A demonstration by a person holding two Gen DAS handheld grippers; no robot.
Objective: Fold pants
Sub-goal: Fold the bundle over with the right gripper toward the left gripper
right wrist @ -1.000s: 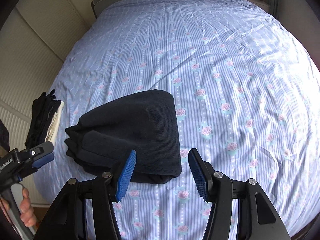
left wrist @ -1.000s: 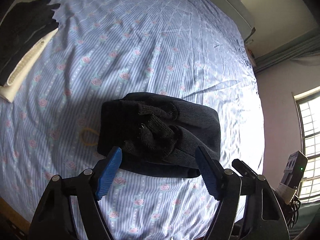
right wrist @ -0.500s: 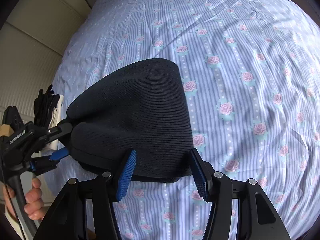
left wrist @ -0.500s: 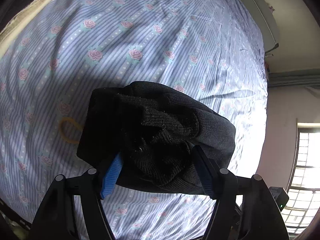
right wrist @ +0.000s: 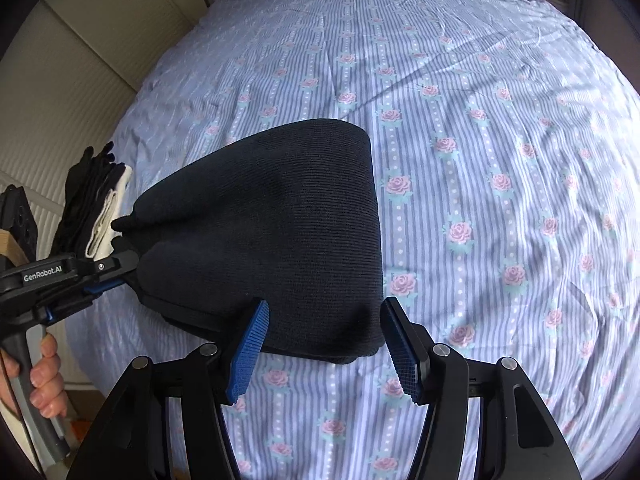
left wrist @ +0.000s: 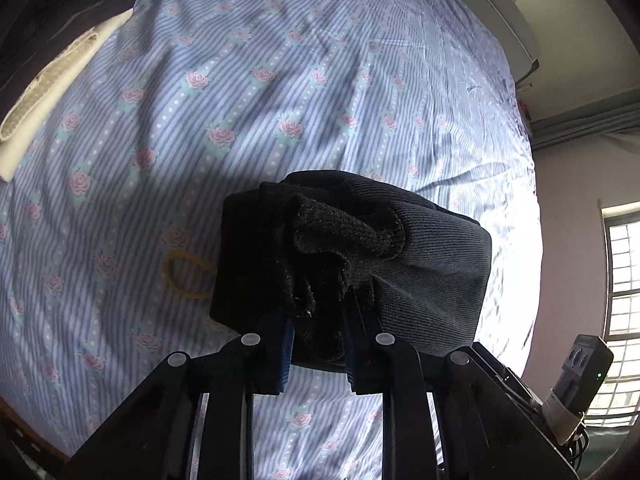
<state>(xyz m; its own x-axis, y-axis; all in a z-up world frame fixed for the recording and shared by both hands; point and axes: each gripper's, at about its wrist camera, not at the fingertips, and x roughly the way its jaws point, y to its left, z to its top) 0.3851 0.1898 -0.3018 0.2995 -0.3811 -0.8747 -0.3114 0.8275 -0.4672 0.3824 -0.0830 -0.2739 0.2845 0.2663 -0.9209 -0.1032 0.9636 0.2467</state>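
A: What sits nearest the cameras?

B: In the left wrist view the left gripper [left wrist: 318,330] has its jaws closing, narrow now, with a bunched fold of the dark pants [left wrist: 352,264] pinched between the blue pads. The fabric swallows the fingertips, so the exact contact is hidden.

A: And the other tool?

B: The right gripper [right wrist: 324,340] stands about half wide, its jaws opening slightly. The near right corner of the folded pants [right wrist: 272,224] lies between the blue pads [right wrist: 248,356], but the pads stay apart from the cloth on both sides.

A: Where do the pants lie?

B: Folded into a thick bundle on the striped, rose-printed bedsheet [right wrist: 500,160], close to the near edge of the bed. Their left end is lifted and crumpled where the left gripper bites; the right wrist view shows that gripper [right wrist: 116,276] at the bundle's left side, held by a person's hand [right wrist: 44,376].

A: Any containers?

B: None can be seen; nothing holds anything except the bed itself.

A: What else, going farther out?

B: A yellow rubber band [left wrist: 186,276] lies on the sheet just beside the pants, part of its loop hidden under the fabric. Beyond it, at the far left edge, a stack of folded clothes [left wrist: 60,52], dark over pale, is cut off by the frame. At the right a window [left wrist: 624,312] is blown out by glare, and a small black device [left wrist: 580,368] near it is too dim to name.
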